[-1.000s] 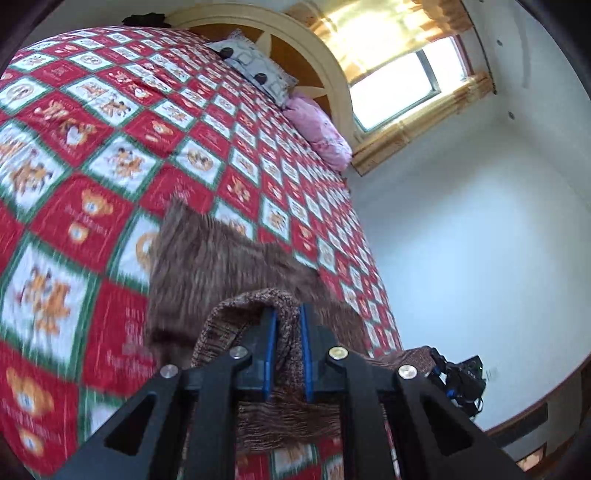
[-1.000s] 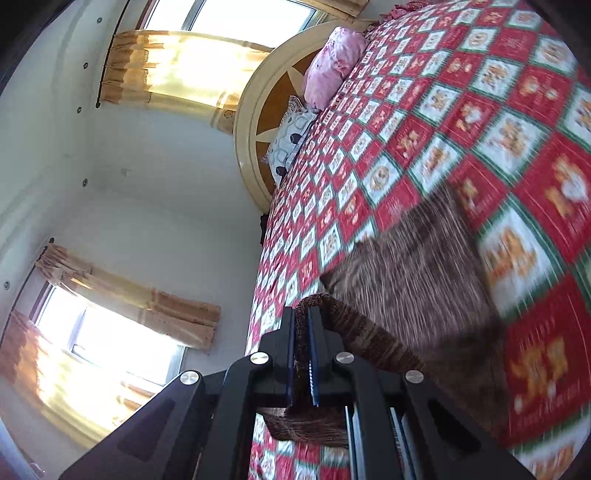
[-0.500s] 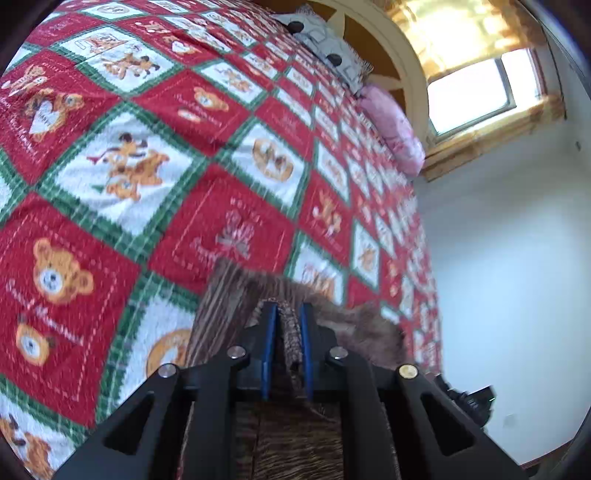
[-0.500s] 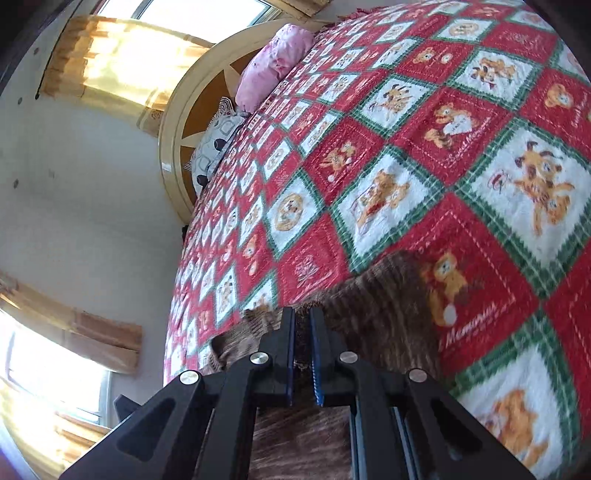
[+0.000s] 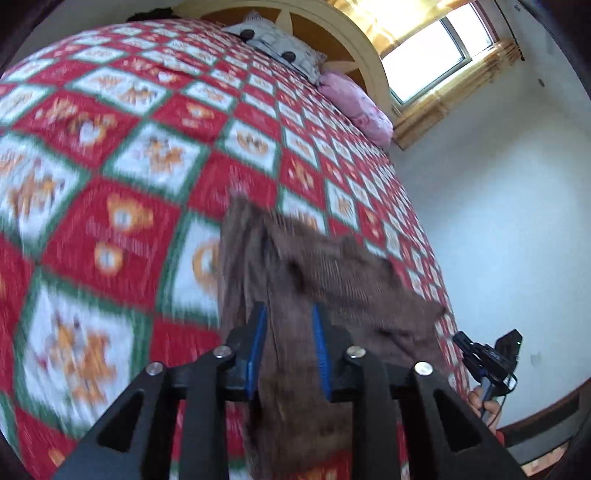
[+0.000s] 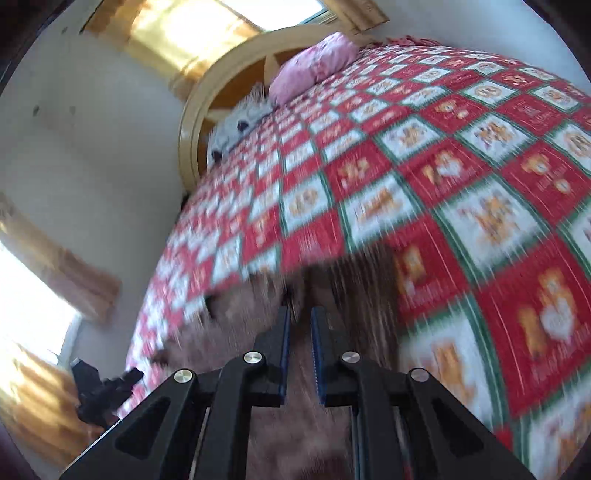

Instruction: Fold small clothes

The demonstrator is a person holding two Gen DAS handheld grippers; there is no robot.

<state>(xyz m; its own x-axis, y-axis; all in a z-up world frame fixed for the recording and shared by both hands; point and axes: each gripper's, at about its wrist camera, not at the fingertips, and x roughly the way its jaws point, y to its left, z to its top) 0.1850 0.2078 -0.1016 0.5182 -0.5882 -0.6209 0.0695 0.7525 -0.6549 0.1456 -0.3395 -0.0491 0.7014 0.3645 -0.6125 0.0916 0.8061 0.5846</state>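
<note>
Covering most of both views, a red, white and green checked bedspread with teddy-bear squares (image 5: 122, 177) is seen spread over the bed. At the far end a curved cream and brown wooden headboard (image 5: 332, 33) is seen, w/ a grey-white patterned pillow (image 5: 277, 44) and a pink pillow (image 5: 354, 103) laid against it. Windows w/ yellow-orange curtains (image 6: 177, 33) are set in the pale walls.

A small brown knitted garment (image 5: 325, 280) is laid flat on the bedspread near the bed's near edge, partly folded over itself, directly under both tools; its outline is blurred in the right wrist view.

The left gripper (image 5: 288, 314) is held over the garment w/ its blue-lined jaws parted by a clear gap; cloth is seen through the gap, and nothing is pinched. The right gripper (image 6: 298, 314) is held w/ jaws slightly apart, gap narrower; nothing is gripped as far as the blur allows. Each tool is also caught, small and dark, at the edge of the other's view.
</note>
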